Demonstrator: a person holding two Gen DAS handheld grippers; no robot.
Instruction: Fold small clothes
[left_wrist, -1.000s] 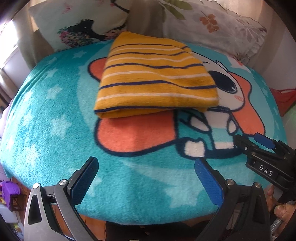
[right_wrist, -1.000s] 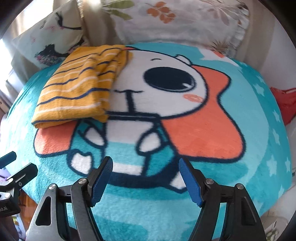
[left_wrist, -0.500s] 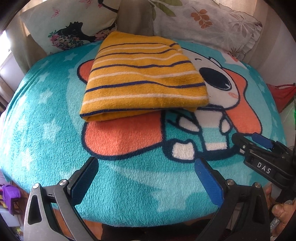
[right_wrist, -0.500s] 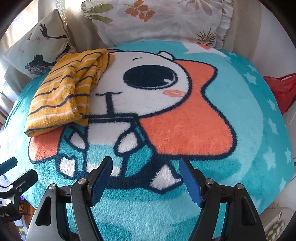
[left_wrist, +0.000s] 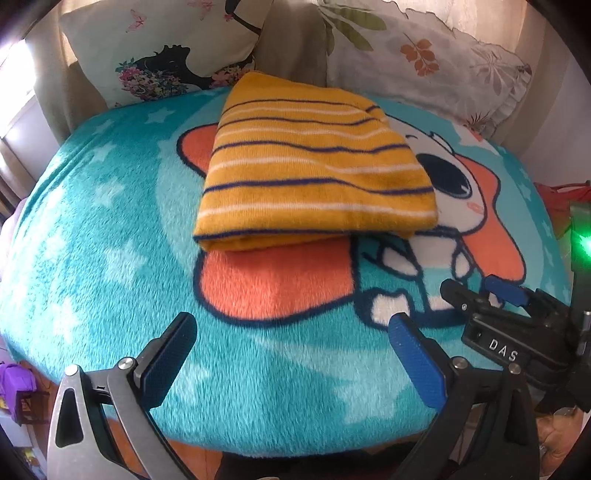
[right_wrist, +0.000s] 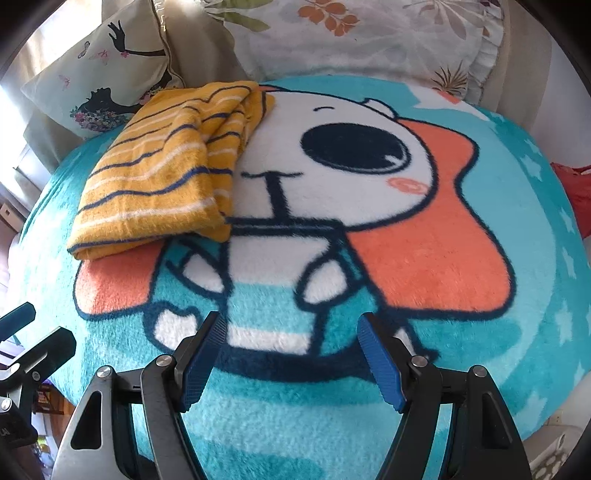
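Observation:
A folded yellow garment with navy and white stripes lies flat on the teal cartoon blanket, toward its back left; it also shows in the right wrist view. My left gripper is open and empty, above the blanket's front part, well short of the garment. My right gripper is open and empty over the blanket's front middle, to the right of the garment. The right gripper also shows at the right edge of the left wrist view.
Printed pillows and a floral pillow stand along the back of the blanket. A red item lies off the right edge. The blanket's front edge drops off just below the grippers. A purple object sits low at left.
Both grippers have shifted over the blanket, and the view has drawn a little closer to the garment. The garment has not moved. Both grippers stay open.

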